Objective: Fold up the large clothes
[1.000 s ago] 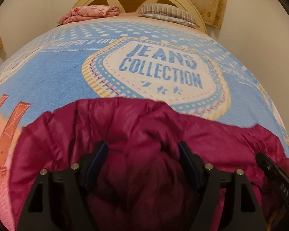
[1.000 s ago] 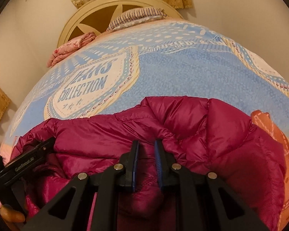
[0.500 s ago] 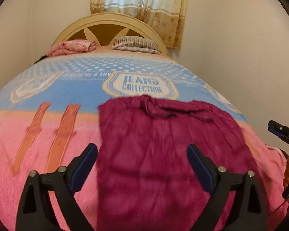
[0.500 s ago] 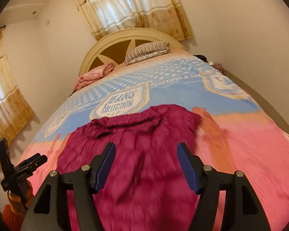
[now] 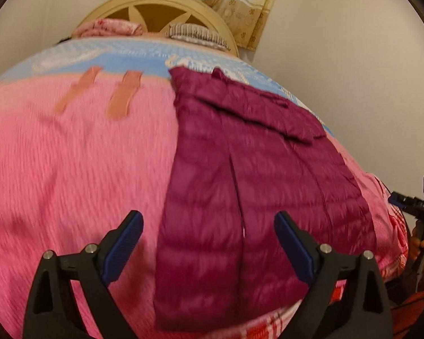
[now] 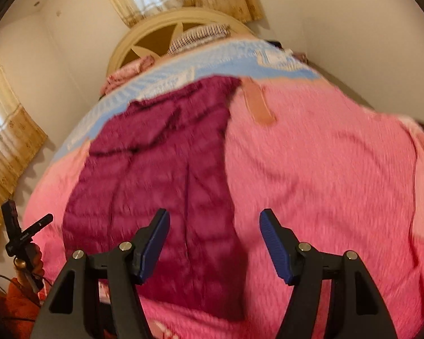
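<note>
Across the lower middle of the left wrist frame, the maroon puffer jacket (image 5: 254, 197) lies flat on the pink-and-blue bedspread (image 5: 70, 155), a long narrow panel running toward the headboard (image 5: 155, 2). A second ago the right gripper (image 6: 214, 240) was pinched on its fabric — now its jaws stand apart and empty, as do the left gripper's (image 5: 209, 245). Both have pulled back and risen, so the lengthwise fold looks laid; a crosswise fold probably follows.

Bed (image 5: 70, 169), pink-blue cover: maroon jacket (image 5: 254, 186) flat; pillows (image 5: 198, 32) at headboard.
</note>
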The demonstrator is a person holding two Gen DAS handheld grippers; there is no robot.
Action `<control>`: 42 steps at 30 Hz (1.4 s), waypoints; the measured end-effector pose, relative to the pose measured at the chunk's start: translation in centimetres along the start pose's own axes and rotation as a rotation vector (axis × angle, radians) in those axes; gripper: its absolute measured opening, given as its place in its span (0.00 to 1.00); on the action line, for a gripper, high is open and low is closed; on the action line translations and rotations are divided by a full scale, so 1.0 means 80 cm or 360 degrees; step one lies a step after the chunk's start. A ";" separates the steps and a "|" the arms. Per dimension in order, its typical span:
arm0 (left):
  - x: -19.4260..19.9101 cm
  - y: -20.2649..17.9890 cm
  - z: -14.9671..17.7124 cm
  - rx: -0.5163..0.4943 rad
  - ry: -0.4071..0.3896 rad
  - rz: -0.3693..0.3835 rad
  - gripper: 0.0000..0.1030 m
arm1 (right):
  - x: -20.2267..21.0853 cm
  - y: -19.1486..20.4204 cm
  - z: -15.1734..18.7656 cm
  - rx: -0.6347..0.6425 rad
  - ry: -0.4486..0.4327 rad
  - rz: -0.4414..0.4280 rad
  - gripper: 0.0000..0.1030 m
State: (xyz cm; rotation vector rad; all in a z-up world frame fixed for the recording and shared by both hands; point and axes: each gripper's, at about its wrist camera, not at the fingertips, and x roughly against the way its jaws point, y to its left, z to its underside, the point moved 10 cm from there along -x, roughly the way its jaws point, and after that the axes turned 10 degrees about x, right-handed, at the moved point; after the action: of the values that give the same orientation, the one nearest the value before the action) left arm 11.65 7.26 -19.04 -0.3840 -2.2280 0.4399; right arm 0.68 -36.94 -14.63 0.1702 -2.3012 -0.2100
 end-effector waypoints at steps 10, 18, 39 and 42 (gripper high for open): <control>0.004 0.033 0.066 0.0039 0.0050 -0.0040 0.92 | -0.049 0.022 0.089 0.0060 0.0218 0.0076 0.64; -0.011 0.037 0.089 0.0098 0.0140 0.0080 0.92 | -0.061 0.042 0.098 0.0204 0.0270 0.0088 0.64; -0.030 0.001 0.095 0.0027 0.0205 0.0247 0.19 | -0.080 0.039 0.117 0.0120 0.0321 -0.0028 0.07; -0.028 0.010 0.093 0.0061 0.0211 0.0226 0.38 | -0.079 0.036 0.119 0.0093 0.0352 -0.0025 0.08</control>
State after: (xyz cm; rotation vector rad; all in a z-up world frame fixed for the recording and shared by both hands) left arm 7.43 5.68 -25.39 -0.5379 -2.0687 0.5166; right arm -2.29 -32.02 -24.88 0.2296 -2.0876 -0.1255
